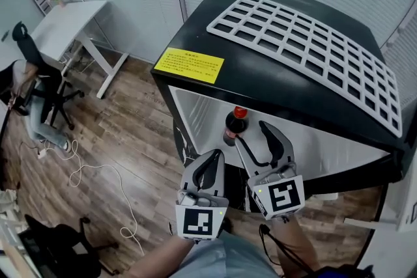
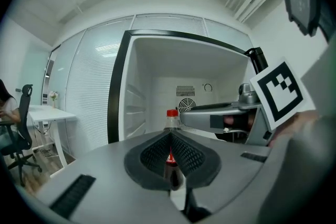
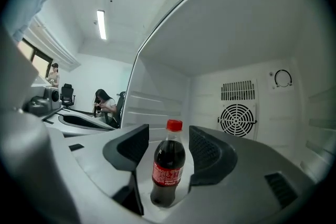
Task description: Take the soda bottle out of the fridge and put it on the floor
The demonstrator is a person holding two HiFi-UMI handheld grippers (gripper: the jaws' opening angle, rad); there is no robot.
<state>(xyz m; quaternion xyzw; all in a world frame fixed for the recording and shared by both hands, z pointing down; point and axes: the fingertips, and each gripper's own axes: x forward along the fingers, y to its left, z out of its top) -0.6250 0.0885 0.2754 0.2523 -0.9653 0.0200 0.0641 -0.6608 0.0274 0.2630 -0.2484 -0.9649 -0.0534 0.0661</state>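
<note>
The soda bottle [image 1: 234, 127], dark cola with a red cap and red label, stands upright on the white floor of the open black fridge [image 1: 260, 75], near its front. My right gripper [image 1: 253, 133] is open, its jaws on either side of the bottle [image 3: 168, 165] with a gap on both sides and neither pad touching it. My left gripper [image 1: 214, 156] hangs just left of it, outside the fridge, shut and empty. In the left gripper view the bottle [image 2: 171, 115] shows beyond the shut jaws, with the right gripper's finger [image 2: 210, 111] beside it.
A white wire rack [image 1: 306, 42] and a yellow label [image 1: 189, 65] lie on the fridge top. A round fan vent [image 3: 237, 120] is in the fridge's back wall. On the wooden floor [image 1: 130, 133] to the left are a white cable [image 1: 98, 172], a white desk [image 1: 68, 26] and a seated person [image 1: 32, 94].
</note>
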